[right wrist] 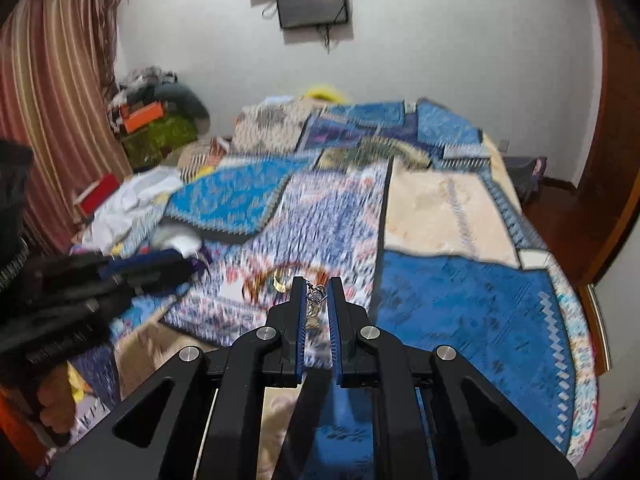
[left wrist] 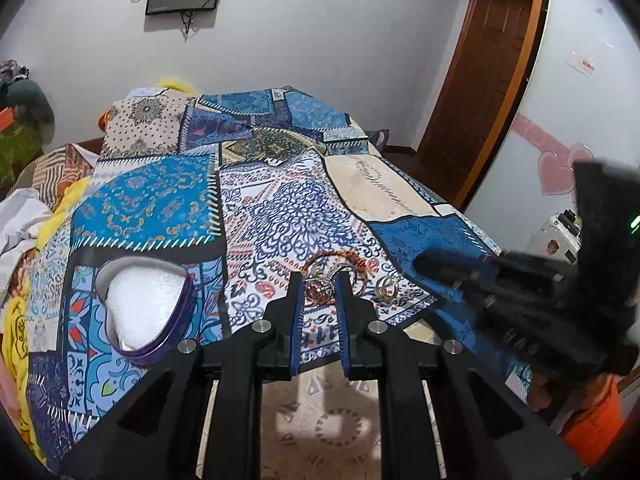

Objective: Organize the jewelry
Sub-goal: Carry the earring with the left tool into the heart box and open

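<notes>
My left gripper [left wrist: 319, 280] hovers over a small pile of jewelry on the patterned bed cover: an amber-stone ring [left wrist: 317, 294] lies between its parted fingers, an orange bangle [left wrist: 340, 258] lies just beyond, and a silver ring [left wrist: 386, 289] lies to the right. An open purple heart-shaped box [left wrist: 140, 312] with white lining sits to the left. My right gripper [right wrist: 317, 286] is shut on a silver crown-shaped ring [right wrist: 317, 295], held above the cover. It appears blurred at the right of the left wrist view [left wrist: 500, 280].
The bed cover [left wrist: 280, 208] drapes over the bed's near edge, with beige carpet [left wrist: 328, 428] below. Clothes and a yellow cloth [left wrist: 24, 216] pile along the bed's left side. A white wardrobe door [left wrist: 560, 100] stands to the right.
</notes>
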### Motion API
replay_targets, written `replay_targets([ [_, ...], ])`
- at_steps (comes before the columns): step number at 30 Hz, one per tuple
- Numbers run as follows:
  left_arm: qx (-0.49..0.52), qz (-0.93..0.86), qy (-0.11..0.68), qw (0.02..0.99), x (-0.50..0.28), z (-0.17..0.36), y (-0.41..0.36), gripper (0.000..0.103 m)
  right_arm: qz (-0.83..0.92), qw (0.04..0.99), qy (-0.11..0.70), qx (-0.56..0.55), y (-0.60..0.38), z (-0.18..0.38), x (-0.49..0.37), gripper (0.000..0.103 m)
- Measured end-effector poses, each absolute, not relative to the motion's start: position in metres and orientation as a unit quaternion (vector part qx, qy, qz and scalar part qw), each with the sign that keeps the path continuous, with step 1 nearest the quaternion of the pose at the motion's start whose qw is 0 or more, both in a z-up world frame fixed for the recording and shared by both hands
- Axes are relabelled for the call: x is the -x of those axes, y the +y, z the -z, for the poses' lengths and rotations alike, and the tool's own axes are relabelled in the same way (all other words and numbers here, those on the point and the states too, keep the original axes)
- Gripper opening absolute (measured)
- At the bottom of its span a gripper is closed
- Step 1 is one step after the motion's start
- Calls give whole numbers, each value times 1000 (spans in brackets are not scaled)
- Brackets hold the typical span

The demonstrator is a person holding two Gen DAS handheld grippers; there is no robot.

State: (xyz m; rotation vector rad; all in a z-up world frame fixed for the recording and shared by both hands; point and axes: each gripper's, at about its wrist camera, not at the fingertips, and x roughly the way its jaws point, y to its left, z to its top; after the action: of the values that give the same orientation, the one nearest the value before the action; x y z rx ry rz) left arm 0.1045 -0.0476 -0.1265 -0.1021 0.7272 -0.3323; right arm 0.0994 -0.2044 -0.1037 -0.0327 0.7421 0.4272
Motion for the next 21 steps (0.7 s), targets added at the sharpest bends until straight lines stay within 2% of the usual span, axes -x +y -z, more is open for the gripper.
replay_targets([
  [7, 53, 151, 360, 919, -103, 134, -38, 14, -158, 903, 398, 39, -208, 136, -113, 9],
  [21, 58, 130, 353, 925, -108, 132, -23, 14, -173, 921, 348, 35, -201, 100, -106, 9],
])
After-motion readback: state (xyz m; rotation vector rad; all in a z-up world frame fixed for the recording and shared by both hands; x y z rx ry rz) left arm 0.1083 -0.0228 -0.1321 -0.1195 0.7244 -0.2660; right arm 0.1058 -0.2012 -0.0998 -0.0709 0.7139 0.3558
